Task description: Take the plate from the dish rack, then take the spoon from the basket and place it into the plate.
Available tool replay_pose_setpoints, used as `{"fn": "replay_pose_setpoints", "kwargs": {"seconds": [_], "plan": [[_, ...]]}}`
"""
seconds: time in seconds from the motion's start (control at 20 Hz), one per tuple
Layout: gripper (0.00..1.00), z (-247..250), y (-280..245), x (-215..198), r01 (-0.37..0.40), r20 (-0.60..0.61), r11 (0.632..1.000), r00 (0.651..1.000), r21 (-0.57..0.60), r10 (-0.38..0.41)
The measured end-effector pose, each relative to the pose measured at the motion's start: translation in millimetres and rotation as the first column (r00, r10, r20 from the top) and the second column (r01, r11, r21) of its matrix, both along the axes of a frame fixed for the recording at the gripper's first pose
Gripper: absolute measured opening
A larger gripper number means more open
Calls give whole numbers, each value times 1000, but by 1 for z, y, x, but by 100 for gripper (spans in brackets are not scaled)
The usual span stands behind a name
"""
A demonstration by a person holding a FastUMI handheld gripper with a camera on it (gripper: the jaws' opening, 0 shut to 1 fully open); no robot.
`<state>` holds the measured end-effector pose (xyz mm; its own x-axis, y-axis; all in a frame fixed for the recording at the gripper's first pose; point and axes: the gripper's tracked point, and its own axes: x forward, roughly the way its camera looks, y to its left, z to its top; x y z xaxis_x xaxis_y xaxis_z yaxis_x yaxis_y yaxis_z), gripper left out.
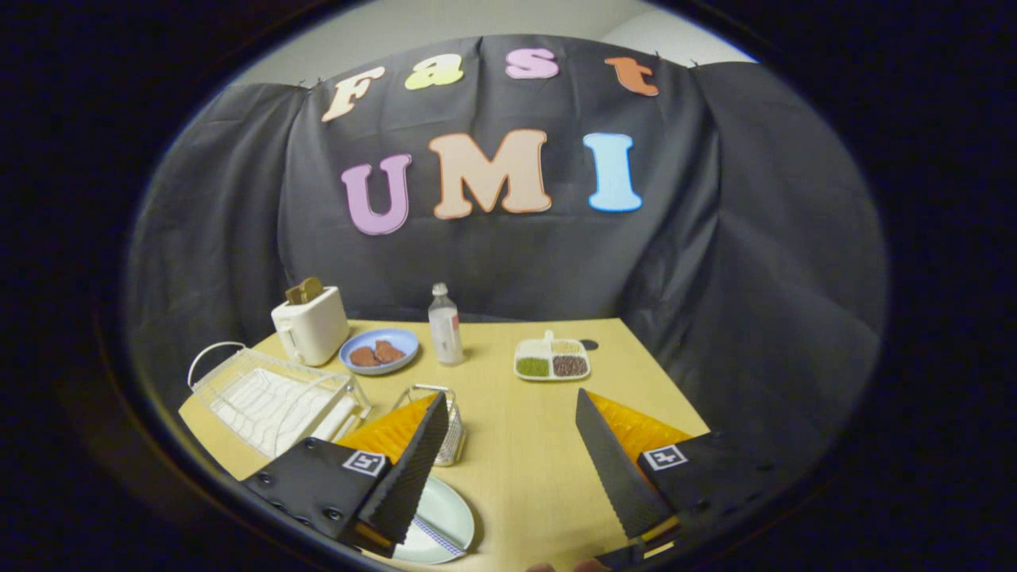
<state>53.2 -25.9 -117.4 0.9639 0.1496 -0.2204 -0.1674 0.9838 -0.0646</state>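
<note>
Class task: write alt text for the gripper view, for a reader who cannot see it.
The gripper is open above a wooden table, a pale plate under one finger. Beyond lie a wire basket, dish rack, toaster, blue plate, bottle and divided tray.

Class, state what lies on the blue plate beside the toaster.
Two brown pieces, probably food, lie on the blue plate; they cover part of its surface. The gripper is open, well short of it.

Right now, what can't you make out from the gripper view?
- Basket: contents hidden; the left finger covers its near side, so no spoon can be confirmed.
- Plate: partly covered by the same finger.
- Dish rack: wires too fine to tell whether anything remains in it.
- Divided tray: fillings too small to identify.
- Gripper: open, holding nothing.
</note>
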Motion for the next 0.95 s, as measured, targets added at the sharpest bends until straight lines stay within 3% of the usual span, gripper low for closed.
{"fn": "replay_pose_setpoints", "kwargs": {"seconds": [0.5, 0.95], "plan": [[100, 52, -13, -8, 108, 132, 993, 985, 54, -114], [100, 59, -14, -6, 129, 149, 990, 979, 57, -136]]}}
